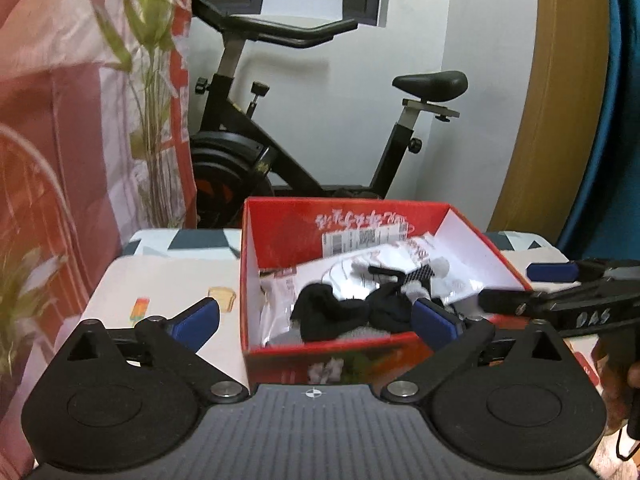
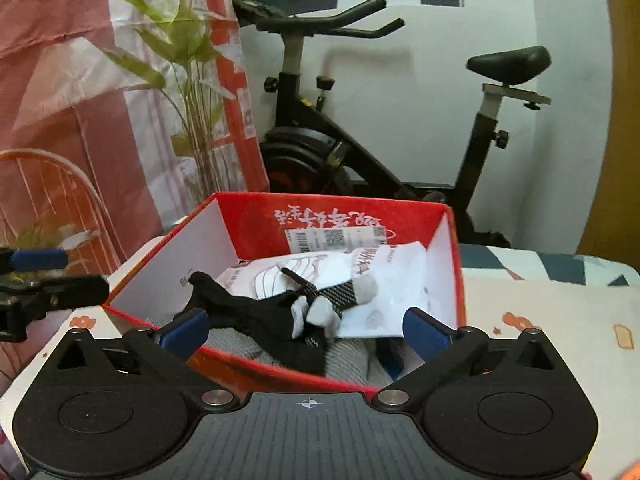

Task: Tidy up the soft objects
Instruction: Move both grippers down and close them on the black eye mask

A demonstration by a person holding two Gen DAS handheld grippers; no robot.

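A red cardboard box [image 1: 360, 224] stands open on the table; it also shows in the right wrist view [image 2: 256, 212]. Inside lie black socks [image 1: 340, 312] with grey toes [image 2: 280, 316], white paper packaging [image 2: 384, 280] and grey knit fabric [image 2: 348, 360]. My left gripper [image 1: 316, 320] is open and empty, its blue pads on either side of the box's near left corner. My right gripper [image 2: 306, 334] is open and empty, just over the box's near rim. The right gripper also shows at the right edge of the left wrist view [image 1: 560, 284].
The table [image 1: 168, 280] has a white cloth with small food prints. A black exercise bike [image 1: 280, 140] stands behind the table. A pink curtain [image 1: 60, 120] and a green plant [image 2: 188, 80] are at the left. An orange chair back [image 2: 60, 184] is nearby.
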